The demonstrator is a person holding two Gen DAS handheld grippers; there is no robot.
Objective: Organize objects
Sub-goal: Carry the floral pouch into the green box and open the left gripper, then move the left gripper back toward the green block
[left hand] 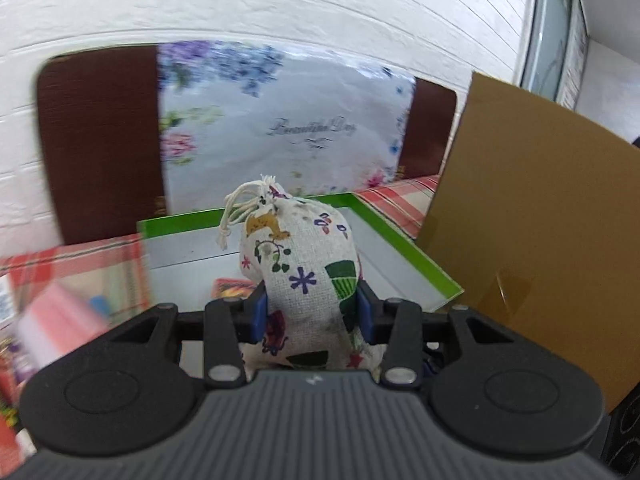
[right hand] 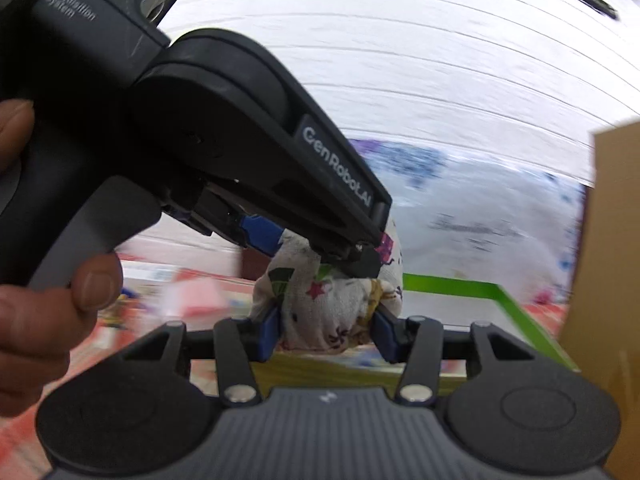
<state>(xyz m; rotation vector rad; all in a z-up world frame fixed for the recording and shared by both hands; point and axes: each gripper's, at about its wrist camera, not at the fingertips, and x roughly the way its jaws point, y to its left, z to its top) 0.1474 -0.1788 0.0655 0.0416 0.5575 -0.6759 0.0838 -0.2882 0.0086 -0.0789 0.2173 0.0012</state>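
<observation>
A red-and-white checked tablecloth (left hand: 72, 260) covers the table at the lower left of the left wrist view, blurred, with a pink box (left hand: 60, 320) on it. Behind runs a white brick-pattern wall (left hand: 280, 0); a dark brown chair back (left hand: 100, 140) stands against it, draped with a floral cloth (left hand: 280, 120) bearing cursive lettering. A window frame (left hand: 556, 32) shows at upper right. A brown cardboard panel (left hand: 540, 220) fills the right side. In the centre sits a shallow green-rimmed tray (left hand: 420, 256) with a grey floor; a small red packet (left hand: 232, 288) lies inside it.

The left gripper (left hand: 312, 314) has its blue pads (left hand: 259, 314) pressed into both sides of a printed cloth drawstring pouch (left hand: 304, 256), which bulges upright between them above the tray, its tied cord at the top.

In the right wrist view, the right gripper (right hand: 326, 334) flanks the lower part of the same pouch (right hand: 332, 304) with its blue pads (right hand: 270, 332) against the fabric; firmness of that grip cannot be told. The person's left hand (right hand: 44, 300) wraps the other tool's handle at the left edge.
</observation>
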